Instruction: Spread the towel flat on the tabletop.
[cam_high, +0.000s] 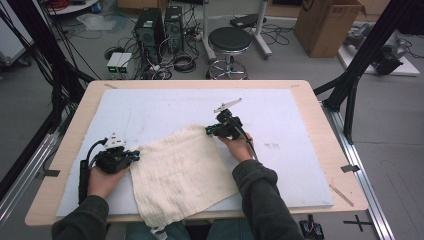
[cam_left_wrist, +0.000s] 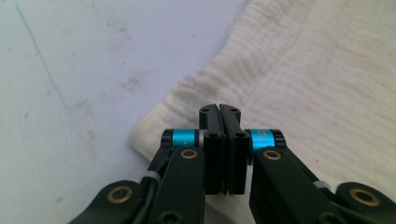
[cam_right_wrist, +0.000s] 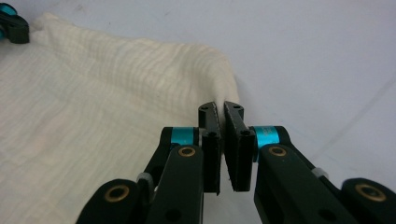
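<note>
A cream, crinkled cloth (cam_high: 180, 170) lies spread on the white mat (cam_high: 165, 105), its near corner hanging over the table's front edge. My left gripper (cam_high: 134, 156) lies low at the cloth's left corner. In the left gripper view its jaws (cam_left_wrist: 219, 108) are pressed together on the cloth's (cam_left_wrist: 303, 70) edge. My right gripper (cam_high: 209, 130) is at the far right corner. In the right gripper view its jaws (cam_right_wrist: 219, 106) pinch a raised fold of the cloth (cam_right_wrist: 93, 93) at their tips. The left gripper (cam_right_wrist: 13, 25) shows at that view's top left corner.
The mat covers most of the wooden table (cam_high: 327, 125), and bare mat stretches beyond and to the right of the cloth. Behind the table stand a black stool (cam_high: 229, 42), computer towers (cam_high: 150, 30) with cables and a cardboard box (cam_high: 325, 25). Black frame posts (cam_high: 350, 85) flank the right side.
</note>
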